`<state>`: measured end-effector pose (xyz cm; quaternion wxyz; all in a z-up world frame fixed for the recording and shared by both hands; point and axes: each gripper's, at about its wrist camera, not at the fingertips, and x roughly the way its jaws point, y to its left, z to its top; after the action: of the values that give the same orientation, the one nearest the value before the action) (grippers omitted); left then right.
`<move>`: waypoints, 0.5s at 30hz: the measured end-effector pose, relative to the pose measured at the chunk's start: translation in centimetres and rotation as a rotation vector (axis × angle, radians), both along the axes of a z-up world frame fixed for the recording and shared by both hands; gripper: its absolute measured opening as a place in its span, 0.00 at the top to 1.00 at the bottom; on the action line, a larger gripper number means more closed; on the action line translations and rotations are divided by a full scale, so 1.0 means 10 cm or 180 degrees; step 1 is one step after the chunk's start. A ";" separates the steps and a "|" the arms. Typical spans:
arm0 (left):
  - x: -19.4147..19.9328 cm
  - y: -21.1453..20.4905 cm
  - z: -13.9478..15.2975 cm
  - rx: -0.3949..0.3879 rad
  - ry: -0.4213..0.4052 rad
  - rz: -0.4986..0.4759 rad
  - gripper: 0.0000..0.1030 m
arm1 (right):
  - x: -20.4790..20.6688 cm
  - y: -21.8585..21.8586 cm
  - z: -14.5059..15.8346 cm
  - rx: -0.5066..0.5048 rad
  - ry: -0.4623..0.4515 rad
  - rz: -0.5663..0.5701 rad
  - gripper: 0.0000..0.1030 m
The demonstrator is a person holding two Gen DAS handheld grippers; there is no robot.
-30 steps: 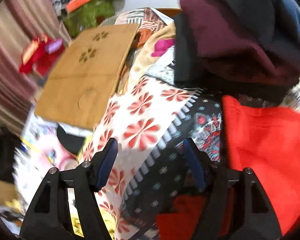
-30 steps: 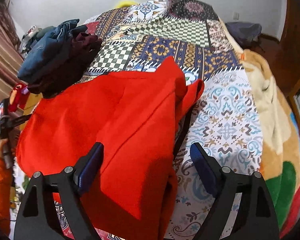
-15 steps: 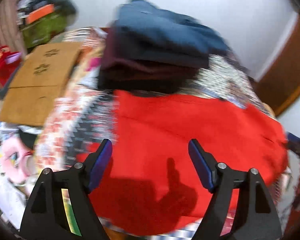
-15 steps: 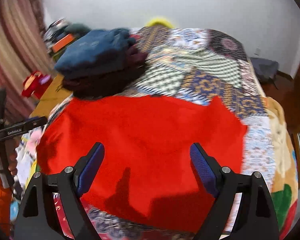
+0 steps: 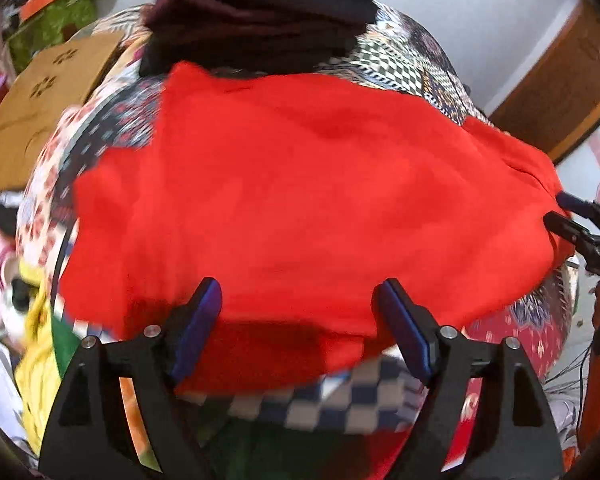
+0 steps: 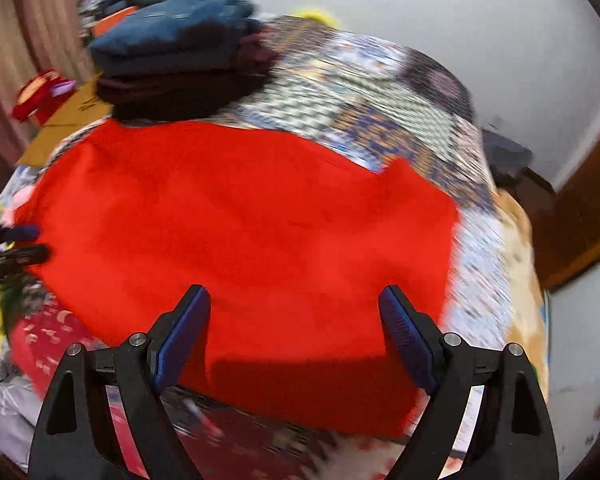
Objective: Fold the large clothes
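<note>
- One red garment [image 5: 300, 184] lies spread nearly flat on the patterned bedspread [image 6: 400, 120], just ahead of and below both my grippers.
- My left gripper [image 5: 298, 320] is opening, nothing between its pads; the near hem lies beneath it.
- My right gripper [image 6: 296, 324] stands spread wide and empty over the same near edge.
- I judge the cloth soft, light and limp: it will sag and drag, not hold shape.
- Best hold, I think, is a pinch at the near corners, one at each gripper's outer side, taking all layers.
- Beyond the far edge a stack of dark folded clothes [image 6: 172, 52] sits touching or nearly touching the red; I cannot tell which.
</note>
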<state>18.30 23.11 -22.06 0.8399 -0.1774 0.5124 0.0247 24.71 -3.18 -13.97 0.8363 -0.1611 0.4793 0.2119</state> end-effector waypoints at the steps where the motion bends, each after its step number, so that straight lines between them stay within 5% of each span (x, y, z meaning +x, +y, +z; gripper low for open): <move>1: -0.07 0.03 0.00 -0.0017 -0.0005 0.0041 0.21 | 0.02 -0.12 0.00 0.0126 0.0089 -0.0077 0.17; 5: -0.30 0.09 0.05 -0.0072 -0.0021 0.0196 0.21 | 0.03 -0.36 0.05 0.0178 0.0150 -0.0327 0.17; 11: -0.44 0.19 0.20 0.0246 -0.0005 0.0495 0.21 | -0.07 -0.37 0.36 0.0254 -0.0124 -0.0336 0.17; 15: -0.58 0.36 0.30 0.0092 -0.0122 0.0877 0.21 | -0.17 -0.23 0.53 0.0363 -0.0295 -0.0232 0.17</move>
<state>12.52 26.72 -19.09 0.8407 -0.2344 0.4666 0.1438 23.03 -5.50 -8.62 0.8726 -0.1052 0.4327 0.2006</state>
